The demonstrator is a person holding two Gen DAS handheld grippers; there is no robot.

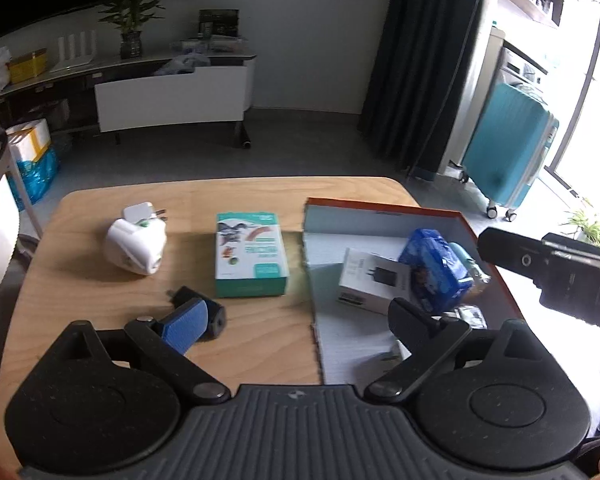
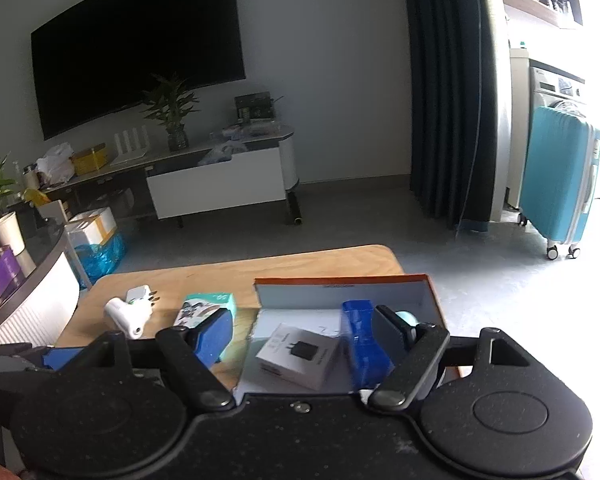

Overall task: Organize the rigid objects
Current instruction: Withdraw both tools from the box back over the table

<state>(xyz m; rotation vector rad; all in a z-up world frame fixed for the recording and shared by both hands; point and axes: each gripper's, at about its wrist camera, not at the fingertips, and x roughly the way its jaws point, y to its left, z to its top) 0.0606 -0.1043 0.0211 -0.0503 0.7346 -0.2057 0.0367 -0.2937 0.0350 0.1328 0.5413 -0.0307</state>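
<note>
**Both tongs spread and empty, three items left on the table**

I had the left gripper (image 1: 296, 316) spread wide with nothing between its fingers, hanging over the near edge of the wooden table (image 1: 100, 208). The right gripper (image 2: 300, 336) was equally spread and empty, over the near end of the orange-rimmed box (image 2: 340, 280).

Inside the box lay the white charger carton (image 1: 364, 280), with the blue packet (image 1: 436, 268) leaning on its right side. Outside, on the table, sat the teal carton (image 1: 252, 256) just left of the box wall, the white plug adapter (image 1: 138, 246) far left, and a small black charger (image 1: 204, 308) near my left blue pad (image 1: 184, 326).

The risk, as I judged it: the black charger lay right beside that pad, so a careless sweep could knock it off the near edge. The blue packet looked propped rather than flat; dropping another carton in could tip it.

The left view showed the black charger and the right gripper's body intruding at the right. The right view hid that charger behind its own finger, but showed the packet standing upright.
</note>
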